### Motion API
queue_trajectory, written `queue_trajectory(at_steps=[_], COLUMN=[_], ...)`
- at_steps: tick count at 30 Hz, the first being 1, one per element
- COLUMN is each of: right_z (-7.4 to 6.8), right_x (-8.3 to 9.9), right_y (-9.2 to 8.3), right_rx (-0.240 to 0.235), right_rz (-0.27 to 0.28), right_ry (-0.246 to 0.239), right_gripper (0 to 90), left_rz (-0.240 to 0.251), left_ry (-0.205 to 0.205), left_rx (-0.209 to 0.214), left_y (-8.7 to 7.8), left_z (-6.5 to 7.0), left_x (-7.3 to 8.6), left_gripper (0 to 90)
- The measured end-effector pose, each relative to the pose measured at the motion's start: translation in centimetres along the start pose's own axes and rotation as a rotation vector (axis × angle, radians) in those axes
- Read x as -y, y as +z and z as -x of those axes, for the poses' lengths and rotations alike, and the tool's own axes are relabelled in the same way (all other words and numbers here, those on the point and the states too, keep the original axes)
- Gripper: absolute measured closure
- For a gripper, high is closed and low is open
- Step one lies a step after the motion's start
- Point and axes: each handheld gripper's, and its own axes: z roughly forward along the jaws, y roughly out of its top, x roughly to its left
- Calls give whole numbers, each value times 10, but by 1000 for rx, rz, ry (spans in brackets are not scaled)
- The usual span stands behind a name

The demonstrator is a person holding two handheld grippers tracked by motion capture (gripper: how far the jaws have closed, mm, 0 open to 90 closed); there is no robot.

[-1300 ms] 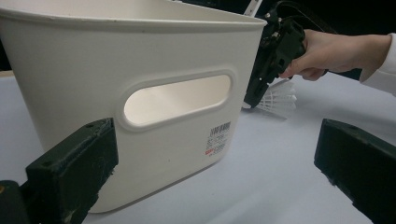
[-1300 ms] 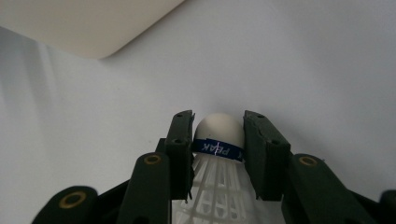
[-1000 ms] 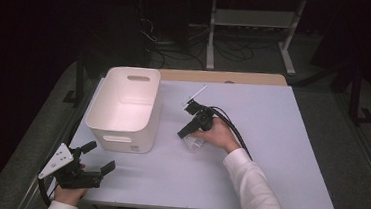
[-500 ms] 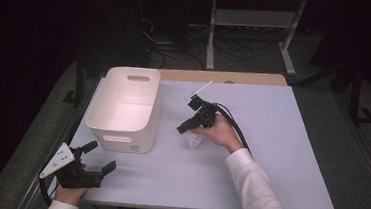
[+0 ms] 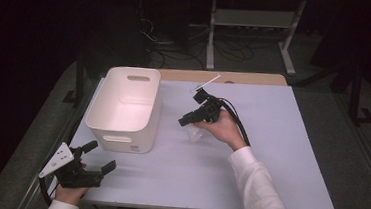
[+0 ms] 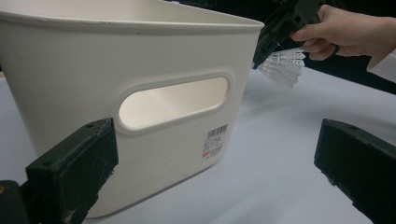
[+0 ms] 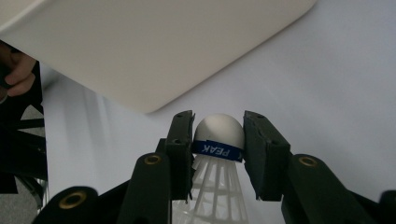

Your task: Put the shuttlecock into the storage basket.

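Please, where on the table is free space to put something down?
The table is bare right of the right claw, which holds a shuttlecock, and along the near edge between both arms. The tub takes up the left; its inside looks bare too.

shuttlecock: skirt cut off by bottom edge in right gripper view, mostly hidden under the hand in high view | bin: left side cut off in left gripper view | bin label: print too small to read | left gripper: hand partly cut off by bottom edge
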Motion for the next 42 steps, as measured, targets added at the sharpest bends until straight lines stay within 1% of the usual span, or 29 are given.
queue_trajectory(at_steps=[1,2,3,4,5,6,8,10,12,14,15,16,17,20,21,22,23,25,26,29,30,31,32,34,35,36,38,40,42], right_z=[0,-1,-2,-2,-5,-5,-7,-9,-11,-14,-15,-17,-19,-20,-21,-22,-21,-23,-23,-25,-26,-26,-28,-28,-29,-31,-32,-35,-36], right_x=[0,-1,-2,-4,-6,-7,-8,-11,-13,-15,-17,-18,-20,-21,-22,-22,-23,-24,-25,-27,-28,-28,-30,-30,-31,-32,-33,-33,-34], right_y=[0,-2,-3,-3,-4,-4,-5,-8,-10,-12,-13,-14,-16,-17,-17,-18,-18,-19,-20,-21,-23,-23,-24,-25,-26,-27,-28,-28,-28], right_rx=[0,-2,-4,-11,-19,-16,-21,-7,-22,-22,-11,-19,-24,-26,-36,-22,-20,-39,-33,-22,-21,-21,-31,-33,-32,-36,-36,-52,-54], right_rz=[0,5,12,27,25,28,26,29,37,41,41,50,58,67,69,64,69,81,87,86,87,87,99,106,118,122,150,165,171], right_ry=[0,2,-2,-20,-20,-38,-27,-42,-40,-45,-52,-49,-47,-42,-38,-38,-49,-34,-45,-41,-51,-51,-52,-50,-62,-53,-76,-76,-76], right_gripper=[632,632,632,632,632,632,632,632,632,632,632,632,632,632,632,632,632,632,632,632,632,632,632,632,632,632,632,633,632], left_rz=[0,-1,-10,-3,-8,-8,-12,-9,-11,-11,-11,-13,-5,-7,-6,-6,-6,-4,-2,6,-15,-12,-16,-16,-12,-13,-4,-5,-7], left_ry=[0,-10,-3,-10,-5,-3,1,-2,-1,0,3,5,-3,-1,-1,-2,-2,-4,-7,-19,6,1,-1,-8,-4,0,1,1,-3], left_rx=[0,-3,-5,-2,-1,1,0,-2,0,3,4,5,6,4,3,3,3,3,3,3,3,4,3,2,3,2,4,4,5], left_y=[0,0,0,1,1,1,0,0,0,0,0,0,1,0,0,0,0,0,1,1,0,0,0,0,0,0,0,0,0], left_z=[0,0,0,1,1,1,1,1,1,1,1,1,2,1,1,1,1,2,2,3,1,1,1,2,2,1,1,1,1], left_x=[0,0,1,1,0,0,0,0,0,0,0,0,0,0,0,0,0,0,0,0,0,0,0,0,0,0,0,0,1], left_gripper=[0,0,0,0,0,0,0,0,0,0,0,0,0,0,0,0,0,0,0,0,0,0,0,0,0,0,0,0,0])
